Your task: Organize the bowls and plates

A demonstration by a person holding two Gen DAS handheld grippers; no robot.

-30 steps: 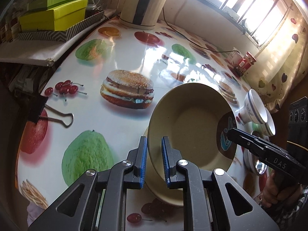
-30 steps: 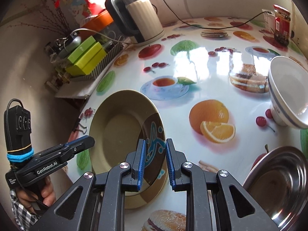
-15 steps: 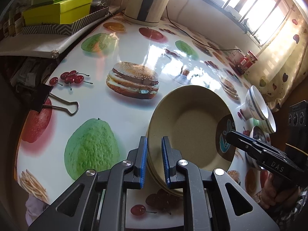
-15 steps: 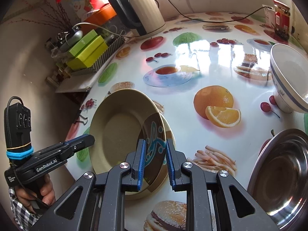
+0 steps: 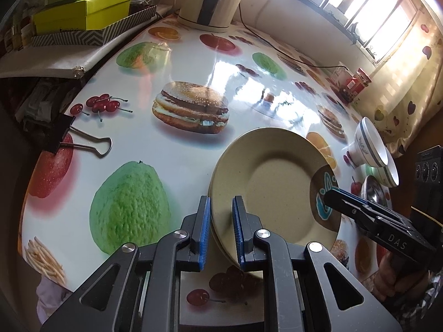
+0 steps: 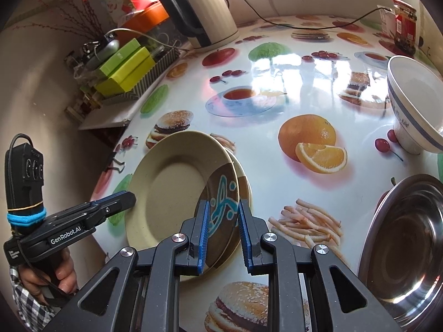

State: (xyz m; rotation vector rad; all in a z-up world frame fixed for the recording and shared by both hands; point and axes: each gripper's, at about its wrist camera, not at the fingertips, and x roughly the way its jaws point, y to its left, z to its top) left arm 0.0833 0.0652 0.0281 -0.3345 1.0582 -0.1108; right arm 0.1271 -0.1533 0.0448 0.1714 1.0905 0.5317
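Note:
A beige plate (image 5: pixel 265 182) with a brown patch and a blue drawing is held at two sides of its rim. My left gripper (image 5: pixel 221 202) is shut on the near rim. My right gripper (image 6: pixel 223 204) is shut on the patterned rim (image 6: pixel 221 193). Each gripper shows in the other's view: the right gripper (image 5: pixel 332 196) and the left gripper (image 6: pixel 130 199). A second beige plate (image 6: pixel 245 177) lies on the table right under the held one, with only its edge (image 5: pixel 218 240) showing. I cannot tell whether the two plates touch.
Two white bowls with a blue-grey band (image 5: pixel 368 144) (image 6: pixel 415 105) and a steel bowl (image 6: pixel 407 246) stand to the right. At the back are a kettle (image 6: pixel 202 11), its cord and a red jar (image 6: pixel 404 25). Green boxes (image 5: pixel 83 11) sit far left, and a binder clip (image 5: pixel 63 135) grips the table's left edge.
The held plate has come down closer over the lower plate, so less of that plate shows. Both grippers keep their hold on the rim.

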